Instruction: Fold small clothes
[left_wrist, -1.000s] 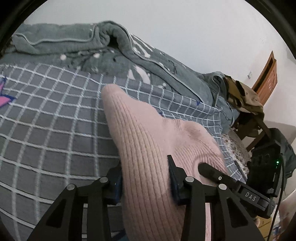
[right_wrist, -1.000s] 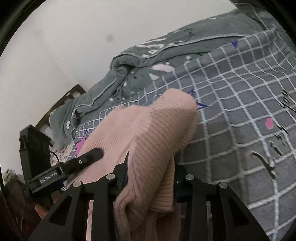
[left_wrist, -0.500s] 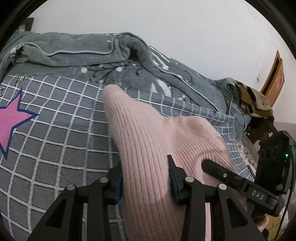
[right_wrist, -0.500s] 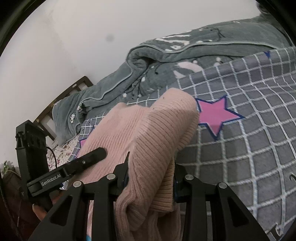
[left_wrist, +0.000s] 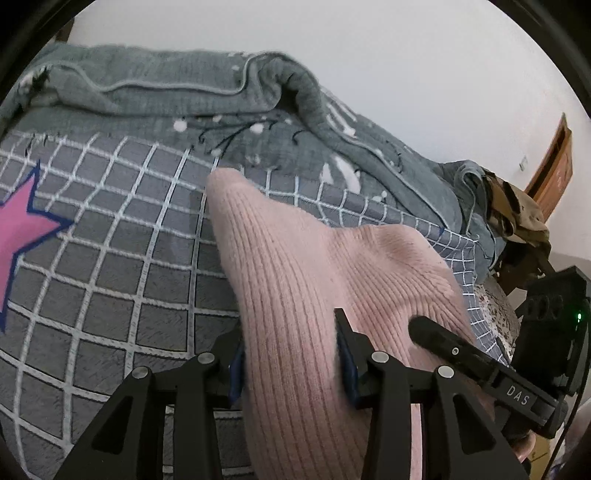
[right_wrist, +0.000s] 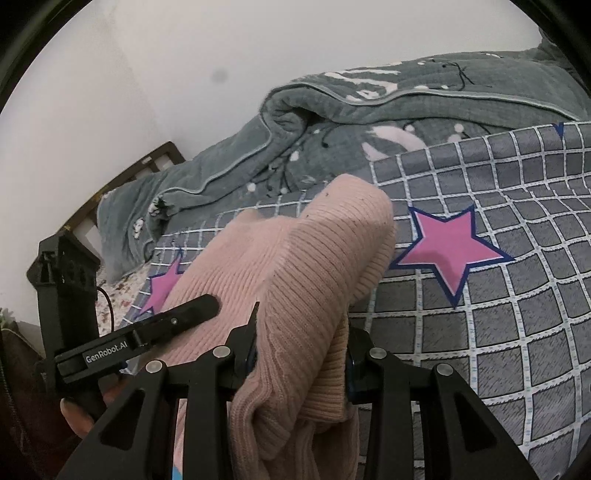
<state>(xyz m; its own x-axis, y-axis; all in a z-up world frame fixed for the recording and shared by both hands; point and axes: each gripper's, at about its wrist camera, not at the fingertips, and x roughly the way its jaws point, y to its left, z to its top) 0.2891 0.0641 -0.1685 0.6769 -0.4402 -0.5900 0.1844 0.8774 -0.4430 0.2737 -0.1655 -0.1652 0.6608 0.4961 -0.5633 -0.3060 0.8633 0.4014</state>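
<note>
The knit garment (left_wrist: 295, 280) lies on the checked bedspread (left_wrist: 122, 280), with the rumpled quilt (left_wrist: 177, 92) behind it.

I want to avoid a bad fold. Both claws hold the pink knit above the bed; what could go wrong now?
1. The pink knit is bunched thick in the right claw, so the fold may come out lumpy.
2. The left claw grips one edge only; the fabric might slip.
3. The knit may land on the rumpled grey blanket.

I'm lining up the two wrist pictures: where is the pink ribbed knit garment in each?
Left wrist: pink ribbed knit garment runs centre to bottom, between that gripper's fingers.
Right wrist: centre to bottom, bunched between the fingers.
Shared landmark: pink star on the grey checked bedspread.
</note>
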